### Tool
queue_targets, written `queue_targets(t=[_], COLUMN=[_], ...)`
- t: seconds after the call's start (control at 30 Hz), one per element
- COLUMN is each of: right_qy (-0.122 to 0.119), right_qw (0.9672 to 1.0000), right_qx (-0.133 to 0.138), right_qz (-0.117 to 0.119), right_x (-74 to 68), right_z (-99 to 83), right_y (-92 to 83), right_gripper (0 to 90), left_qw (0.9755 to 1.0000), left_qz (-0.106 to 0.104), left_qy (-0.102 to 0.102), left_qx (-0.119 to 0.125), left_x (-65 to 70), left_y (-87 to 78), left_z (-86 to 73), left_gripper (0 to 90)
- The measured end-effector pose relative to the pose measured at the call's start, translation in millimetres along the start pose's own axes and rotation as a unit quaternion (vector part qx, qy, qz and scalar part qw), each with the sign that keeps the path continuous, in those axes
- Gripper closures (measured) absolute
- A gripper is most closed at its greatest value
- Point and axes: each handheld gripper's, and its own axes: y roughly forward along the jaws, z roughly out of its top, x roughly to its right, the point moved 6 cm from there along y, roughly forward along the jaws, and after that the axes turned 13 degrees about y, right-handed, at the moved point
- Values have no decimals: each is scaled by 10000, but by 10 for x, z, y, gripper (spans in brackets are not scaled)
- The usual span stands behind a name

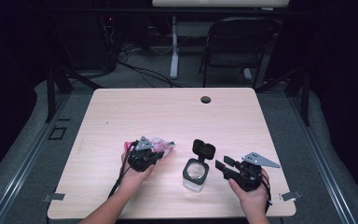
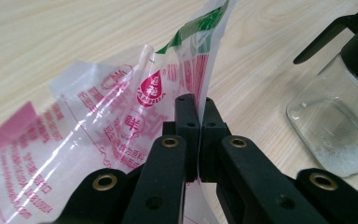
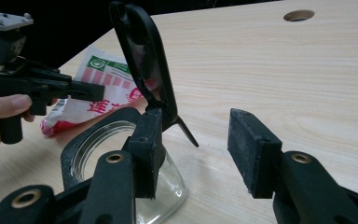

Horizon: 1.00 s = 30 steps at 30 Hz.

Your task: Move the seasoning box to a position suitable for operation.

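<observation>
Judging by the scene, the pouring has not begun: the left gripper [image 2: 197,108] is clenched on the edge of the one plastic bag [image 2: 98,121], which lies on the desk [image 1: 168,112] at about nine o'clock from the single glass jar [image 1: 196,175]. The jar's black lid [image 1: 203,149] is already flipped up. The right gripper [image 3: 200,149] waits released at the jar's three o'clock. Left to do: lift, tip, and empty the bag

A dim lab or studio: wooden desk [image 1: 168,116], folding chair [image 1: 235,44], floor cables [image 1: 140,70].
</observation>
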Motion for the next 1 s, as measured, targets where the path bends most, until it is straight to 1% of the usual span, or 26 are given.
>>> queue_targets(t=[0.03,0.07,0.1,0.23,0.3,0.4,0.5,0.53,0.63,0.7,0.83,1.0], right_qy=[-29,-59,-44,-34,-49,-47,-59,-59,-72,-57,-31,-41], right_qw=[10000,10000,10000,10000,10000,10000,9999,9999,9999,9999,9999,9998], right_qx=[-3,3,44,35,43,14,-10,-15,-31,-28,-12,-32], right_qz=[-20,-35,-18,29,45,85,99,119,110,130,160,179], right_x=[1,1,-4,-23,-34,-45,-50,-54,-53,-56,-61,-64], right_z=[7,19,30,60,71,74,70,70,74,77,84,85], right_y=[-5,-12,-10,-14,-6,17,42,50,59,66,78,91], right_gripper=[549,549,549,553,554,555,555,555,555,555,555,555], left_qw=[10000,10000,9999,9997,9994,9991,9986,9986,9981,9980,9972,9960], left_qz=[51,57,87,202,281,332,409,413,455,475,587,683], left_qy=[23,18,21,76,66,10,-59,-38,-85,-99,-110,-146], left_qx=[26,38,56,124,191,266,337,343,408,409,448,561], left_x=[-9,-15,-23,-75,-107,-166,-221,-241,-283,-310,-367,-441], left_y=[-34,-69,-95,-241,-313,-428,-511,-537,-589,-627,-713,-823], left_z=[17,31,41,80,100,124,134,135,139,137,144,158], left_gripper=[900,900,900,900,900,900,900,900,900,900,900,900])
